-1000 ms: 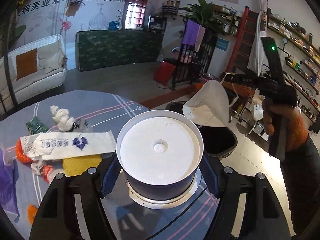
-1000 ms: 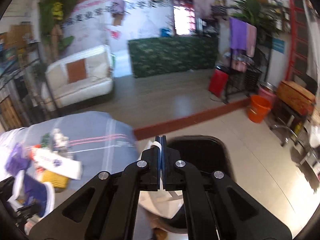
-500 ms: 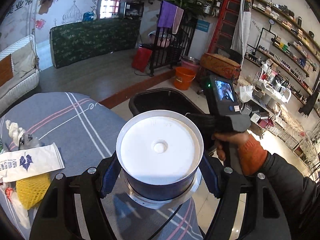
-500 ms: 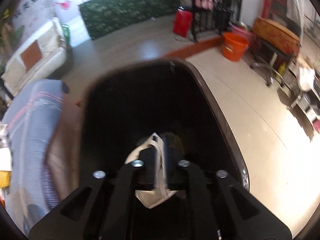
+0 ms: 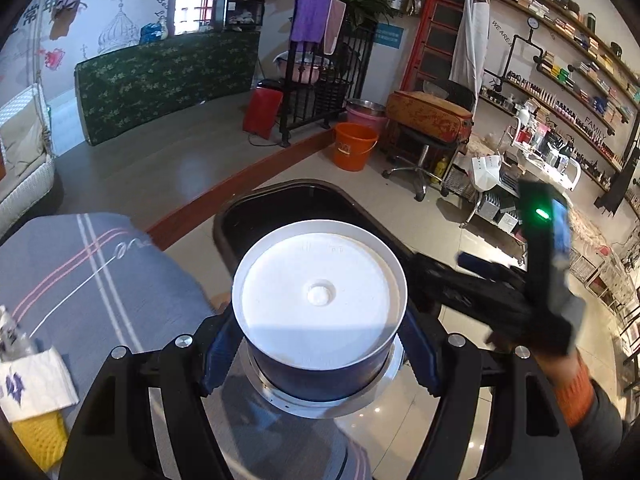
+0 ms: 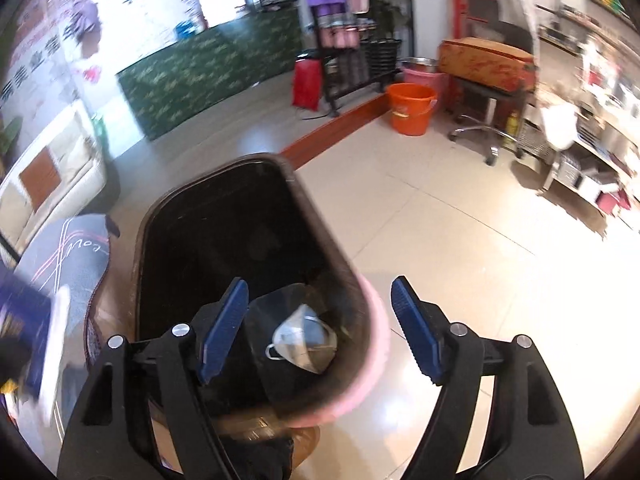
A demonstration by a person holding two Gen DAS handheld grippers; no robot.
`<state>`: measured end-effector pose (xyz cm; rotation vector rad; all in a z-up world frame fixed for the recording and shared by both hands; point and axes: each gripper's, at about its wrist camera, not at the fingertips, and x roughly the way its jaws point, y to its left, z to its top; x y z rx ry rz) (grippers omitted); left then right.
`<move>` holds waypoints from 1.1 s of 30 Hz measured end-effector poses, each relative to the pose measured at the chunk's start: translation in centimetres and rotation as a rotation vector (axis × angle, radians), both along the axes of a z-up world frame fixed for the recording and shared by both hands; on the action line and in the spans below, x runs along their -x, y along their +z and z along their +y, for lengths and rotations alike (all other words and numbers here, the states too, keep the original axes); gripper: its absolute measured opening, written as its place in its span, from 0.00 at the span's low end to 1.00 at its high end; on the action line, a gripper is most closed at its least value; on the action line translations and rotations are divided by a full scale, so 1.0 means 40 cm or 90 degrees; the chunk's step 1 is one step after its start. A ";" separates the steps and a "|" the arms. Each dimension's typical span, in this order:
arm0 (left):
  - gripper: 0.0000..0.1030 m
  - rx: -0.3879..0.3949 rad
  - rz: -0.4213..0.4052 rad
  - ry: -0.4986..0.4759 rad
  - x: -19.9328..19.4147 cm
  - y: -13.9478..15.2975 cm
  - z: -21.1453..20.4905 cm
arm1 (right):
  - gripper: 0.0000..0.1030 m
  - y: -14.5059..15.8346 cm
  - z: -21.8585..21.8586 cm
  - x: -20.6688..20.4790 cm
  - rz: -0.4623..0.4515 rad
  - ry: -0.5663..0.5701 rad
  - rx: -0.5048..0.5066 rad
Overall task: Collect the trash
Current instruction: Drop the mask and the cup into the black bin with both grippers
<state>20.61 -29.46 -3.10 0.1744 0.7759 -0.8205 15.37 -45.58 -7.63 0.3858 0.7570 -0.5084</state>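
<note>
Hanging wide apart over the near end of the bin (image 6: 256,248), the right gripper (image 6: 320,328) now holds nothing; half a second ago its fingers were pressed together on the face mask (image 6: 302,338), which now lies loose inside the bin, below and between the two blue pads (image 6: 224,328). That piece of trash reads as delivered, and this hand looks free for the next item. The mask rests on its side, long axis running roughly from the left finger toward the right one, ear loop at the left end, cupped face turned up. The left gripper (image 5: 320,344) is clamped on a dark cup (image 5: 320,308), white lid up, upright between its fingers, the bin's rim just beyond the fingertips. By my reading the cup goes in next. A paper sleeve (image 5: 32,380) and yellow foam net (image 5: 36,436) lie on the cloth-covered table (image 5: 92,280), left of the left finger
</note>
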 end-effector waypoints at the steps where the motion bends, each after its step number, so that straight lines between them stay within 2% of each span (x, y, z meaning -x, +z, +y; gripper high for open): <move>1: 0.68 -0.003 0.001 -0.003 -0.008 -0.004 -0.017 | 0.72 0.004 -0.002 0.033 -0.003 -0.015 0.009; 6: 0.68 -0.024 0.025 -0.014 -0.048 -0.032 -0.086 | 0.72 0.008 -0.001 0.126 -0.013 -0.046 0.022; 9: 0.69 -0.046 0.018 -0.019 -0.057 -0.046 -0.123 | 0.73 0.006 0.007 0.174 -0.013 -0.051 0.031; 15: 0.69 -0.085 0.032 -0.028 -0.079 -0.080 -0.165 | 0.75 -0.002 0.026 0.200 -0.007 -0.063 0.047; 17: 0.76 -0.102 0.023 -0.024 -0.078 -0.087 -0.174 | 0.75 -0.005 0.027 0.203 -0.009 -0.064 0.041; 18: 0.86 -0.115 0.008 -0.014 -0.074 -0.089 -0.173 | 0.76 -0.005 0.028 0.208 -0.010 -0.064 0.038; 20: 0.89 -0.119 -0.007 -0.013 -0.072 -0.089 -0.175 | 0.76 -0.007 0.028 0.207 -0.007 -0.061 0.029; 24: 0.89 -0.115 -0.014 -0.008 -0.059 -0.066 -0.132 | 0.76 0.008 0.042 0.195 -0.013 -0.049 0.035; 28: 0.93 -0.072 -0.030 0.028 -0.036 -0.011 -0.044 | 0.76 0.019 0.066 0.187 -0.016 -0.039 0.047; 30: 0.95 -0.049 -0.046 0.040 -0.021 0.019 0.004 | 0.77 0.025 0.082 0.181 -0.020 -0.032 0.049; 33: 0.95 -0.054 -0.084 0.065 0.021 0.052 0.083 | 0.77 0.038 0.117 0.166 -0.021 -0.004 0.053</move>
